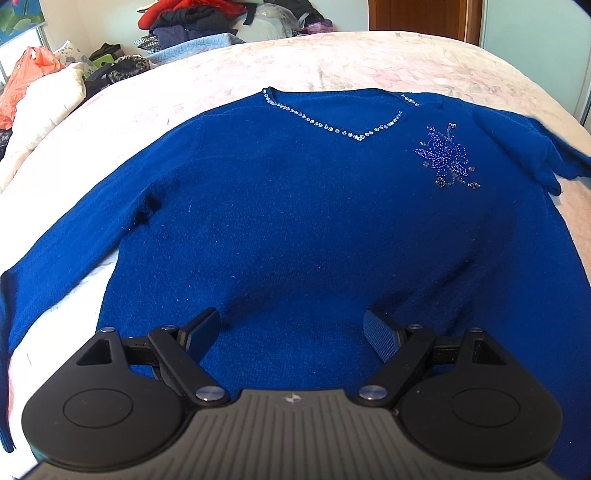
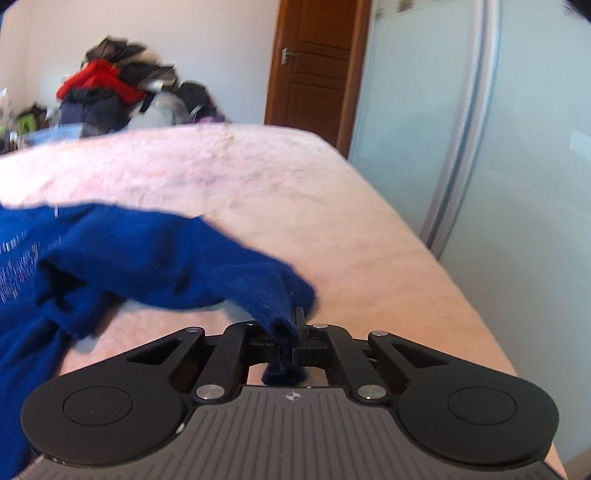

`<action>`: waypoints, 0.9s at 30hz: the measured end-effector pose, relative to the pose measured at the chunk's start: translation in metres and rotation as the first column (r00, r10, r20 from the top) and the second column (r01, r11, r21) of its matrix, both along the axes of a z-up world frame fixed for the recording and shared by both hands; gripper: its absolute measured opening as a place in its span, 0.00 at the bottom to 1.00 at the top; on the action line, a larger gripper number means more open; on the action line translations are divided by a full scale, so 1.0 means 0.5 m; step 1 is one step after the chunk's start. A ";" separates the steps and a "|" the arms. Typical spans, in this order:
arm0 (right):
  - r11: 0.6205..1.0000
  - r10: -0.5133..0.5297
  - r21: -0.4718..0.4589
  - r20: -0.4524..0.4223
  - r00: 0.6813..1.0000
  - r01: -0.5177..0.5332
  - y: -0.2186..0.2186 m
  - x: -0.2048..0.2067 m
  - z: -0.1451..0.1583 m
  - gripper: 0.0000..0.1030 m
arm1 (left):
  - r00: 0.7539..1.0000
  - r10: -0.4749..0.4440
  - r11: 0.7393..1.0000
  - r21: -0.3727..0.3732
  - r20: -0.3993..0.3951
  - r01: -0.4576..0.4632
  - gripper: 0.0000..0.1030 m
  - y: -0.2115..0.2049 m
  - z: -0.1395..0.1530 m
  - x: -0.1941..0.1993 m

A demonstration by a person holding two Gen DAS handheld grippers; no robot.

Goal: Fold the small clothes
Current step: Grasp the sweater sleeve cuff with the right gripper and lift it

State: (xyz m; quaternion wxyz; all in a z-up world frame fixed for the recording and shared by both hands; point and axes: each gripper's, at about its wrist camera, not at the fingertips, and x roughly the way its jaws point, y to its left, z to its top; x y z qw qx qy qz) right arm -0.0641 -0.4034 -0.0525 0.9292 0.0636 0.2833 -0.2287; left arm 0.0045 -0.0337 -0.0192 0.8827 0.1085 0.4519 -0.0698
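Observation:
A royal-blue sweater [image 1: 295, 206] with a beaded V-neck and a sequin flower on the chest lies face up on the pink bed. My left gripper [image 1: 291, 325] is open and hovers over the sweater's lower hem, holding nothing. Its left sleeve [image 1: 62, 251] stretches out to the left. My right gripper [image 2: 291, 325] is shut on the cuff of the right sleeve [image 2: 177, 262] and holds it lifted off the bed, with the cuff end bunched between the fingers. That sleeve also shows in the left wrist view [image 1: 546, 147], raised at the far right.
The pink bedspread [image 1: 332, 62] runs to the far edge. A pile of clothes [image 1: 207, 18] and an orange bag [image 1: 22, 77] sit beyond the bed at the back left. A wooden door [image 2: 314, 66] and a frosted glass panel [image 2: 498, 147] stand to the right.

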 end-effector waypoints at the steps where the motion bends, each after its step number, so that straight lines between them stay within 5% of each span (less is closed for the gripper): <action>1: 0.998 -0.002 0.060 0.034 0.999 0.000 -0.018 -0.019 0.012 0.04 | 1.000 0.000 1.000 0.001 0.000 0.000 0.82 0.000 0.000 0.000; 7: 0.920 -0.047 0.389 0.206 0.977 -0.037 -0.132 -0.186 0.093 0.04 | 1.000 -0.008 1.000 0.006 0.005 0.008 0.82 -0.001 0.000 -0.004; 13: 0.874 -0.037 0.472 0.296 0.954 -0.113 -0.188 -0.321 0.148 0.06 | 1.000 -0.011 1.000 0.011 0.005 0.011 0.82 -0.002 0.000 -0.007; 15: 0.866 -0.051 0.489 0.299 0.953 -0.107 -0.206 -0.344 0.150 0.06 | 1.000 -0.016 1.000 0.015 0.007 0.016 0.82 -0.004 0.000 -0.008; 19: 0.873 -0.161 0.484 0.163 0.973 0.064 -0.242 -0.353 0.105 0.06 | 1.000 -0.017 1.000 0.016 0.007 0.017 0.82 -0.005 0.000 -0.006; 21: 0.880 -0.287 0.408 0.054 0.956 0.242 -0.245 -0.355 0.073 0.17 | 1.000 -0.016 1.000 0.015 0.007 0.015 0.83 -0.005 0.000 -0.006; 23: 0.878 -0.422 0.253 0.006 0.907 0.407 -0.221 -0.352 0.058 0.22 | 1.000 -0.017 1.000 0.020 0.007 0.016 0.83 -0.007 -0.001 -0.005; 25: 0.884 -0.410 0.289 0.104 0.906 0.367 -0.194 -0.365 0.052 0.30 | 1.000 -0.018 1.000 0.025 0.009 0.017 0.83 -0.009 -0.002 -0.005; 27: 0.864 -0.383 0.419 0.187 0.905 0.279 -0.174 -0.373 0.040 0.58 | 1.000 -0.017 0.999 0.029 0.012 0.017 0.83 -0.012 -0.003 -0.007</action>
